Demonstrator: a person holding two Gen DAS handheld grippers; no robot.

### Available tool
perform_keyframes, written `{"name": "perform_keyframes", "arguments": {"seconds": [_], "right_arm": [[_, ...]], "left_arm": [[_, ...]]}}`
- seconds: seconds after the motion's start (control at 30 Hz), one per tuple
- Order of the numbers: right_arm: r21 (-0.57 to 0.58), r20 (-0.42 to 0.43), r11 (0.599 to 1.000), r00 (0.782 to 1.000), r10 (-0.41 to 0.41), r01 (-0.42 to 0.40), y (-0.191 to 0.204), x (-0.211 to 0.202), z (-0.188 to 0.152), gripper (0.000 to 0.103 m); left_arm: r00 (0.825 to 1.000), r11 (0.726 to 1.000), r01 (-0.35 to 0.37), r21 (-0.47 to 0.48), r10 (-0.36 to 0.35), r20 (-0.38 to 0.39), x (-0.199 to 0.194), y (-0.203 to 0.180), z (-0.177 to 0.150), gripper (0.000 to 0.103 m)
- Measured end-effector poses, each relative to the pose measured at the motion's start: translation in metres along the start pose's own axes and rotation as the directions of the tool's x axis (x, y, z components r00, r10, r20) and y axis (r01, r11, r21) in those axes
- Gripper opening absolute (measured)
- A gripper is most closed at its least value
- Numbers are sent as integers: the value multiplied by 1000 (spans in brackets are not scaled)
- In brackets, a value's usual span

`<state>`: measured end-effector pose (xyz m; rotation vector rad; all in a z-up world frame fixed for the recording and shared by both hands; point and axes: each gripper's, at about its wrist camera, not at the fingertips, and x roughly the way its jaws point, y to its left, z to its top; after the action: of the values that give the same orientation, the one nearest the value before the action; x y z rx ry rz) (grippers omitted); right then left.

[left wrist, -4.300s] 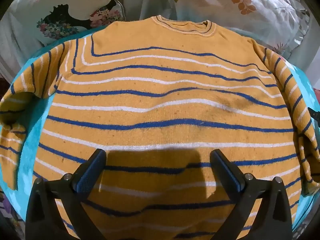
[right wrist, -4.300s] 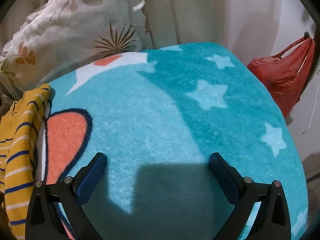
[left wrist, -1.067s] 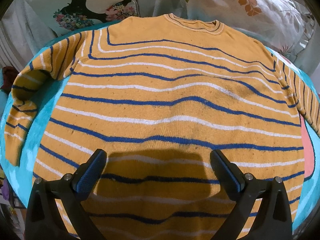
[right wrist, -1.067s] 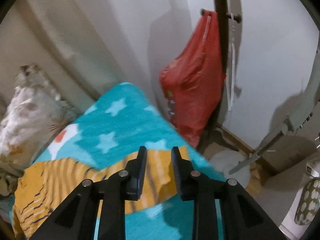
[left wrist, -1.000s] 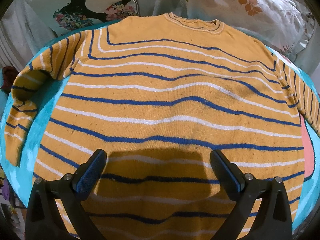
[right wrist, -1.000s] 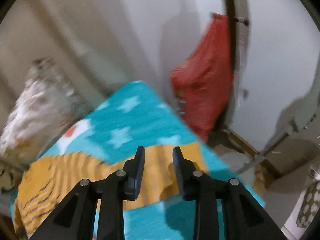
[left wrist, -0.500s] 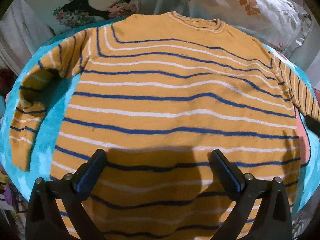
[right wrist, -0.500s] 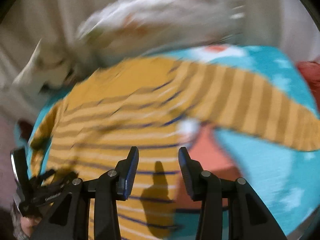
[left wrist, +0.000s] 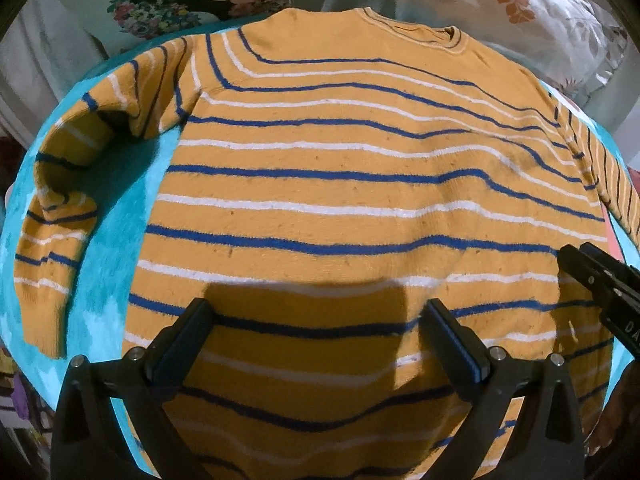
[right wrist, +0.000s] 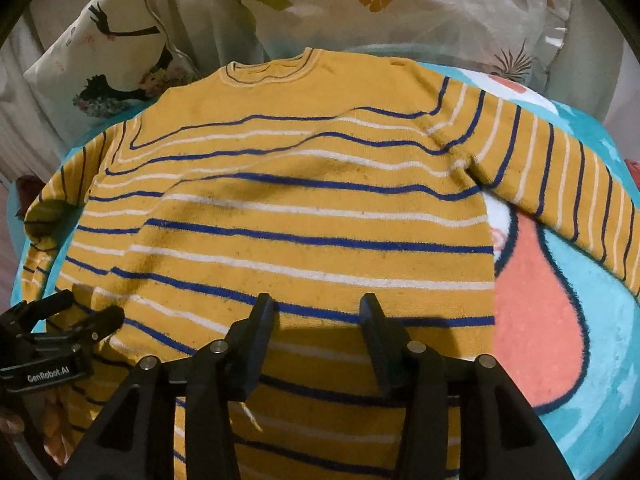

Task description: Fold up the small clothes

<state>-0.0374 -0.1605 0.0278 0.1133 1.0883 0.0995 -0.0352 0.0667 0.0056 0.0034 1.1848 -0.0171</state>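
Pillows (right wrist: 400, 4) stand behind a teal blanket (right wrist: 600, 360) where our sweater (left wrist: 360, 184) lies flat with sleeves spread. Both left tongs (left wrist: 320, 344) and right tongs (right wrist: 316, 328) hover released above its hem. We judge it soft, light, limp; we would grip a sleeve cuff (left wrist: 40, 328) or hem corner.

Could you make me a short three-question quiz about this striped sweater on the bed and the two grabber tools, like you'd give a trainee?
1. True or false: the sweater lies spread flat, not yet folded.
2. Which sleeve stretches straight out sideways over the blanket: A) the right sleeve, B) the left sleeve, C) neither?
3. Fill in: the left gripper and the right gripper both hang over the sweater's lower part with fingers ____.

Key: 1 true. 2 A; the left sleeve bends downward beside the body. 3 open, holding nothing.
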Motion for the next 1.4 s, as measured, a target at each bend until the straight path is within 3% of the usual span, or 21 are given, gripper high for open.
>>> {"name": "perform_keyframes", "arguments": {"seconds": [0.27,0.33,0.43,0.7,1.4], "right_arm": [[-118,98,990,993,-66,77,25,2,-16,84],[-108,141,989,986,-89,105,27,3,-22,91],[-83,129,991,987,-96,108,22,6,-18,97],[-93,125,990,988,-91,103,23,8,-17,102],[-89,127,990,987,-98,110,25,9,-17,102]], "left_arm": [[1000,1000,12,26,-12,7,2,2,1,103],[1000,999,14,30,-14,9,3,2,2,103],[1000,999,15,34,-15,12,3,1,1,103],[1000,999,15,35,-15,14,3,1,1,103],[1000,1000,14,20,-15,5,-1,9,4,103]]}}
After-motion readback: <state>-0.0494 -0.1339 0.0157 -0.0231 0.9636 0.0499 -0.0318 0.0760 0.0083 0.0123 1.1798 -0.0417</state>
